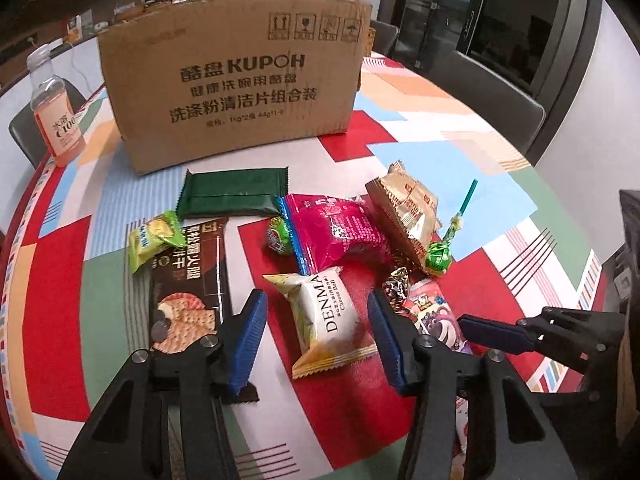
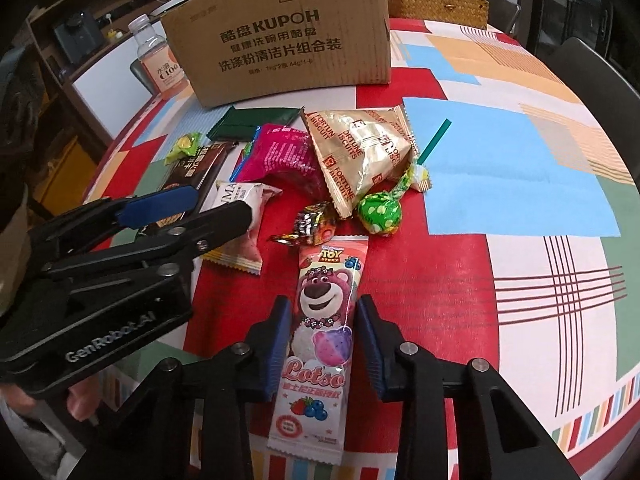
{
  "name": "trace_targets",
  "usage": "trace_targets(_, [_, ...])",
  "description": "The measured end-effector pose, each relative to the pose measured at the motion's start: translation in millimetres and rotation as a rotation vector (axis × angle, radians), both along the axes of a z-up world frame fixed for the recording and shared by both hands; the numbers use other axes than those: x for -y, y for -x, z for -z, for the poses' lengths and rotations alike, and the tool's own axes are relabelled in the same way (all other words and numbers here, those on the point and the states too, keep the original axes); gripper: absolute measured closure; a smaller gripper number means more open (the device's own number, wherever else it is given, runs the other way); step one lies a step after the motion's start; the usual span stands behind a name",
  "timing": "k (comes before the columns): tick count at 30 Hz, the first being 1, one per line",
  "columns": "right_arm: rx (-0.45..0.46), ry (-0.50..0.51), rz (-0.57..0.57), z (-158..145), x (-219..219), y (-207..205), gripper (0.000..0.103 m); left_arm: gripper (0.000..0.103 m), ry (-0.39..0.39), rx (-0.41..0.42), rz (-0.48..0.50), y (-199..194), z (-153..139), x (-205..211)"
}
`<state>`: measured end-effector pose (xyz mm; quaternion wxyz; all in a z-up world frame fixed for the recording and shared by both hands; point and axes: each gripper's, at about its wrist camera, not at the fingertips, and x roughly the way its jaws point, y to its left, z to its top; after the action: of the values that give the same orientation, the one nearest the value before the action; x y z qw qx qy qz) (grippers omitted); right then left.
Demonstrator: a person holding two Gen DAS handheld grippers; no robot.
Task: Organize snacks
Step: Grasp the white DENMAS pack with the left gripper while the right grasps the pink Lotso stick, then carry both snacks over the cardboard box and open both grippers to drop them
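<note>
I hold the right gripper (image 2: 322,344), jaws apart, straddling the Lotso packet (image 2: 320,320); its long axis points toward the cardboard box (image 2: 280,36).

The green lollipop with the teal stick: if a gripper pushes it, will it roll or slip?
The green lollipop with the teal stick has a round head, so it may roll, probably in an arc, since the stick drags. Its crinkled wrapper looks glossy, perhaps slippery. It leans against the gold biscuit packet, which may shift too.
</note>
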<state>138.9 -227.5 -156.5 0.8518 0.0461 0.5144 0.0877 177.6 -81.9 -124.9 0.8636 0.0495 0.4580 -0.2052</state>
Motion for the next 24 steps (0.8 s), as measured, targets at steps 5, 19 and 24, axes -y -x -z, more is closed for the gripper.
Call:
trace_targets(5, [0.013, 0.008, 0.015, 1.4, 5.2, -5.6, 0.069, 0.054, -0.008, -0.033, -0.01, -6.8, 8.1, 1.0])
trace_targets(19, [0.07, 0.061, -0.011, 3.3, 0.5, -18.9, 0.07, 0.07, -0.019, -0.044, -0.025, -9.1, 15.3, -1.2])
trace_targets(24, [0.072, 0.02, 0.013, 2.0, 9.1, -18.3, 0.075, 0.07, -0.017, -0.023, -0.038, 0.7, 6.5, -5.9])
